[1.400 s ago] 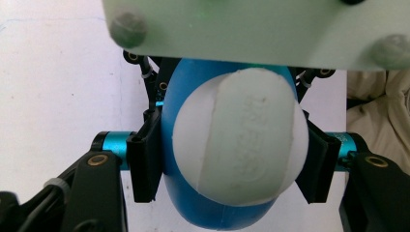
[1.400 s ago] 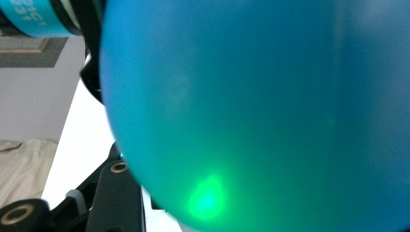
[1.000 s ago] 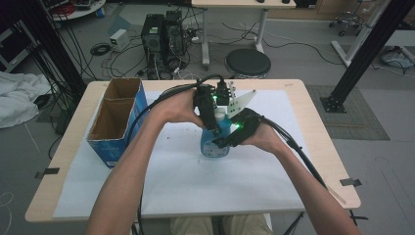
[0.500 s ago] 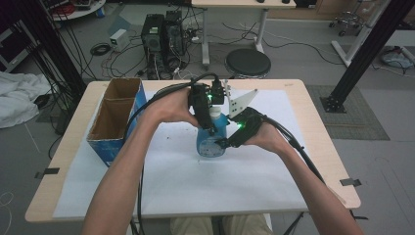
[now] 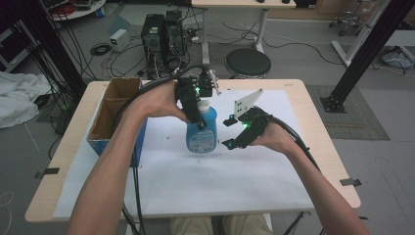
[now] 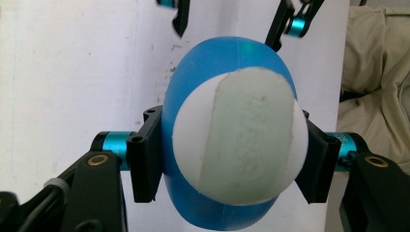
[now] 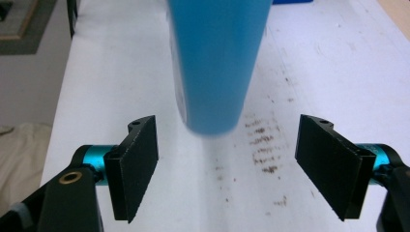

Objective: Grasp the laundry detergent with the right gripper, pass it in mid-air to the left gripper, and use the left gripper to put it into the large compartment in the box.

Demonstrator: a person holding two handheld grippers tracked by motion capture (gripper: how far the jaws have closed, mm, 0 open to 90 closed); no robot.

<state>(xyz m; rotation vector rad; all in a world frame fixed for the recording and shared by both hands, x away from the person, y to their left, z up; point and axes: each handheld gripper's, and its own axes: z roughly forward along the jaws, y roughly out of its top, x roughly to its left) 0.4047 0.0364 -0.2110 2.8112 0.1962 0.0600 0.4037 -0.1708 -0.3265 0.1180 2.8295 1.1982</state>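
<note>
Currently blue bottle [image 5: 201, 128] is gripped below its white cap [image 6: 240, 147] by left tongs [image 5: 196, 115] for lifting; right tongs [image 5: 229, 132], just opened, are empty.

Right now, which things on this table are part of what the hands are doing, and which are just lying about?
In use:
- blue bottle, gripped near its white cap
- left tongs, shut on the bottle
- right tongs, open beside the bottle, just been opening

Lying about:
- cardboard box at the table's left edge
- white sheet covering the table
</note>
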